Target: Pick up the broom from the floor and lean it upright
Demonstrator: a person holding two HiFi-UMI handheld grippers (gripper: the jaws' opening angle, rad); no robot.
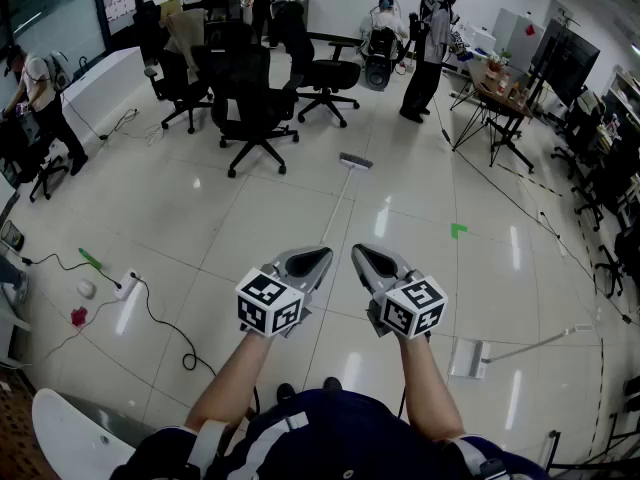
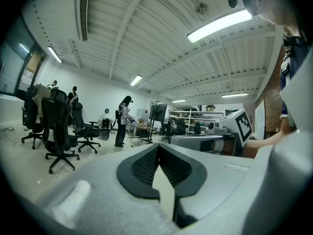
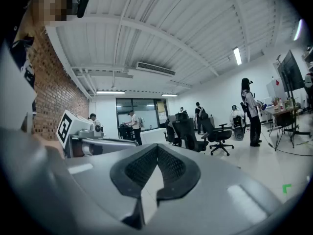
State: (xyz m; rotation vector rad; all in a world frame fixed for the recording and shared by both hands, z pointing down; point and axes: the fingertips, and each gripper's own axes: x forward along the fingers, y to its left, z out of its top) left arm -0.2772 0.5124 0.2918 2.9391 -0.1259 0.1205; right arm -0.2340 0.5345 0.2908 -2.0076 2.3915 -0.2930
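Right now, closest in, the left gripper [image 1: 320, 258] and the right gripper [image 1: 364, 256] sit side by side at about waist height, both pointing roughly level across the floor, not down at it. Just past their tips, the broom [image 1: 355, 160] lies flat on the pale tiles. Its thin handle runs back toward the grippers and its brush head is at the far end. A long-handled dustpan [image 1: 468, 358] lies off to the right, well apart from the broom. Farther out are the black office chairs [image 1: 250, 108] and a standing person [image 1: 428, 43].

The likely trouble is the handle. It is slim and lies flush on a smooth floor, so closed or barely parted tips coming down on it would probably roll it or push it away. A grip at the near end would also leave the brush head swinging heavily as the broom is raised. No wall or other prop is close by, and the chairs are on wheels, so a broom leaned against one could slide down.

Both sets of fingers are pressed fully together at the tips. Neither holds or touches anything, and the broom is untouched.
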